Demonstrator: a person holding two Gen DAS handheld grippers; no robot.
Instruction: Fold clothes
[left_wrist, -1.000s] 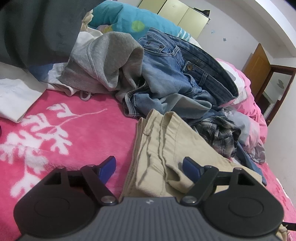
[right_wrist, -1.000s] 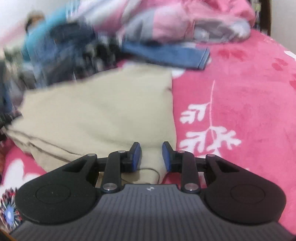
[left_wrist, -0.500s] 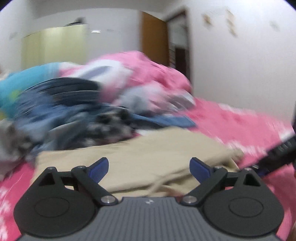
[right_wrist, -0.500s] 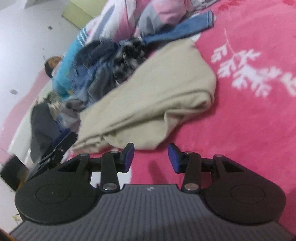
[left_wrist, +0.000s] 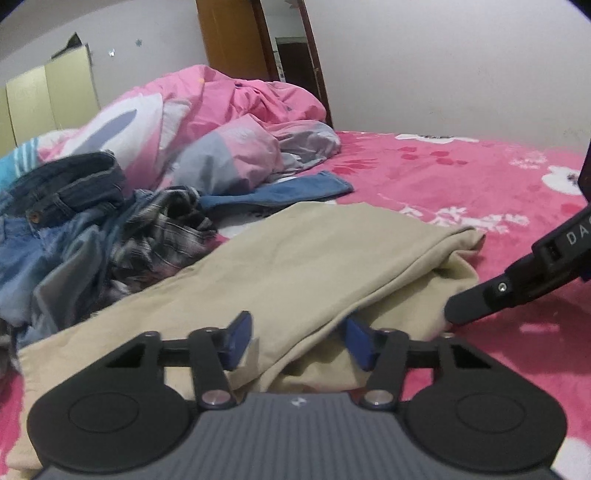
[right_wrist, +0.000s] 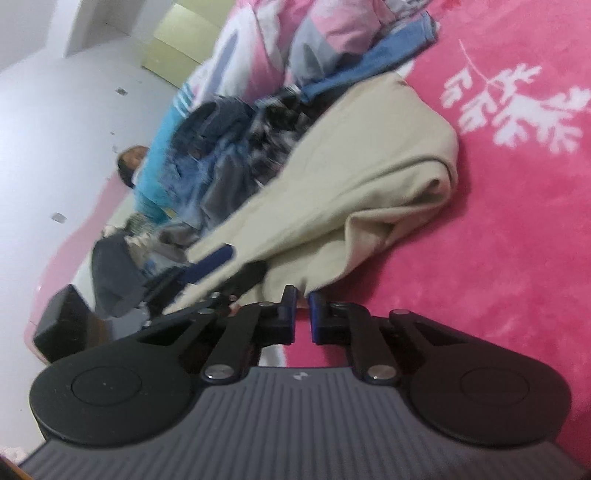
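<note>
trousers (left_wrist: 295, 266) on blanket (left_wrist: 461, 177) | clothes pile (left_wrist: 92, 229) left | duvet (left_wrist: 207, 122) behind

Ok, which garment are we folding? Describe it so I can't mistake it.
On the pink bedspread, in front of the heap of jeans and plaid shirt, lie the khaki trousers. They are the only plain beige piece, doubled over flat.

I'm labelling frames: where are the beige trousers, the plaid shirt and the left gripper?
Beige trousers (left_wrist: 295, 266): left wrist view, flat top layer.
Plaid shirt (left_wrist: 166, 236): left wrist view, crumpled middle.
Left gripper (left_wrist: 295, 341): left wrist view, between fingertips.
</note>
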